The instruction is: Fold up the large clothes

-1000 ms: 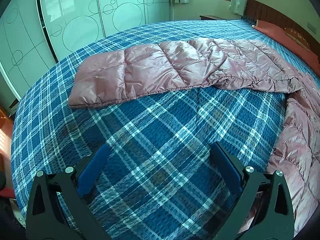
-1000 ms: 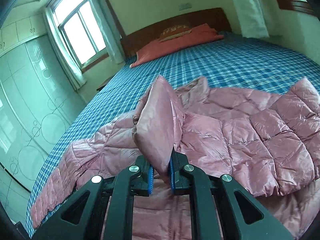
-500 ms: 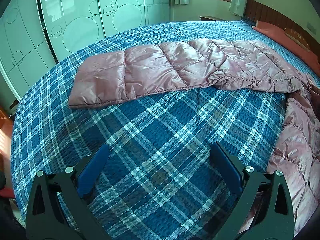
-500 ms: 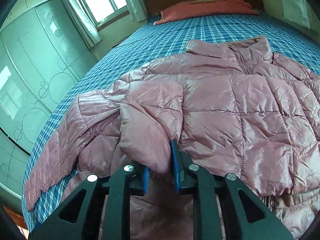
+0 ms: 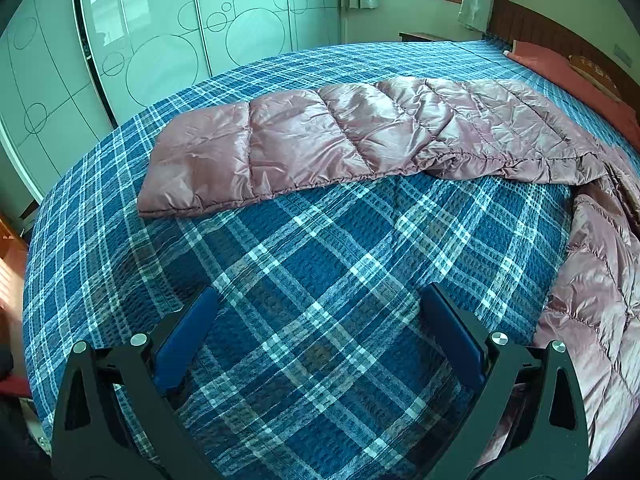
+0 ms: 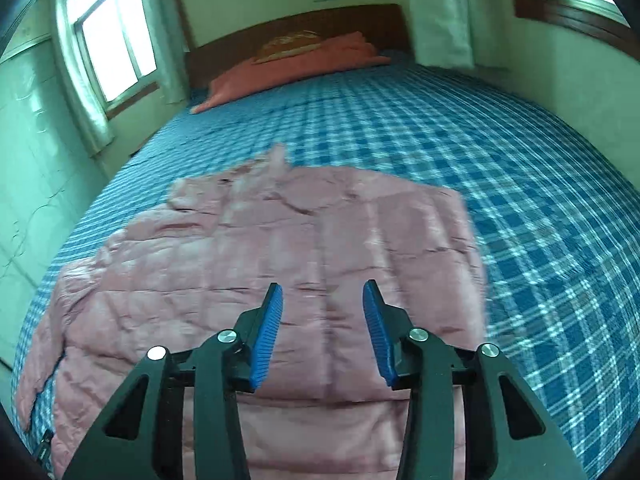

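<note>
A home bedroom: a wide bed under a blue plaid waffle-weave bedspread [image 5: 320, 280], a dark wooden headboard [image 6: 296, 28] behind what looks like an orange-red pillow [image 6: 296, 68], pale sliding wardrobe doors with circle patterns [image 5: 160, 40], and curtained windows [image 6: 108, 56].

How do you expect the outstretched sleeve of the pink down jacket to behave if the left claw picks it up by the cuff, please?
The sleeve would probably flop and trail, since it lies limp with soft creases. Its puffy quilted sections suggest it is light for its bulk. The shiny fabric looks slippery, so the open left claw may need a firm pinch.
</note>
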`<move>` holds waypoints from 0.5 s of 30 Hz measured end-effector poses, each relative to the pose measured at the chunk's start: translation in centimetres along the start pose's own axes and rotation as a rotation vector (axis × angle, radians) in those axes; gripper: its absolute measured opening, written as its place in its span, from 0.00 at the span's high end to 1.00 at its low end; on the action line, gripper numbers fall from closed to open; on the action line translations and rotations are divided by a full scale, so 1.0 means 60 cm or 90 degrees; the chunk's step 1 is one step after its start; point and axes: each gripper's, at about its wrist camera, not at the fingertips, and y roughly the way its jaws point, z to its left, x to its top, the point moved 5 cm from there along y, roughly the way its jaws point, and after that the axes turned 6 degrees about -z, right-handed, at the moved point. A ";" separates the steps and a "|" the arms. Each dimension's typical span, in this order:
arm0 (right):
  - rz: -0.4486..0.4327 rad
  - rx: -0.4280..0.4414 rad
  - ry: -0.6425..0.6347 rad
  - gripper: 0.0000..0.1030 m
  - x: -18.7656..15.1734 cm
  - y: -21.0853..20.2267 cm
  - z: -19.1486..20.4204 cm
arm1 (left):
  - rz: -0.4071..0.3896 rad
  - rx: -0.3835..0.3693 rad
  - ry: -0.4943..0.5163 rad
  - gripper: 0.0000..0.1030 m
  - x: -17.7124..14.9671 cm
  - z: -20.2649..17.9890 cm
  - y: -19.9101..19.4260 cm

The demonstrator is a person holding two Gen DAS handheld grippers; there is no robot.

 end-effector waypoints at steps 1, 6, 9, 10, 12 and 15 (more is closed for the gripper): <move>0.016 -0.021 -0.004 0.61 -0.011 0.017 -0.018 | 0.000 0.001 0.001 0.02 0.000 0.000 0.002; 0.058 -0.011 -0.045 0.61 -0.033 0.045 -0.015 | -0.001 0.000 0.000 0.02 0.000 0.001 0.002; 0.027 0.007 -0.027 0.61 0.008 0.030 -0.014 | -0.001 0.001 0.001 0.02 -0.001 0.001 0.002; 0.008 0.002 -0.020 0.61 0.027 0.027 -0.018 | -0.001 0.001 0.001 0.02 -0.001 0.001 0.002; -0.013 -0.009 -0.006 0.61 0.053 0.038 -0.028 | -0.001 0.001 0.001 0.02 -0.002 0.001 0.003; 0.029 -0.027 0.002 0.61 0.049 0.096 -0.043 | -0.001 0.000 0.000 0.02 -0.002 0.001 0.003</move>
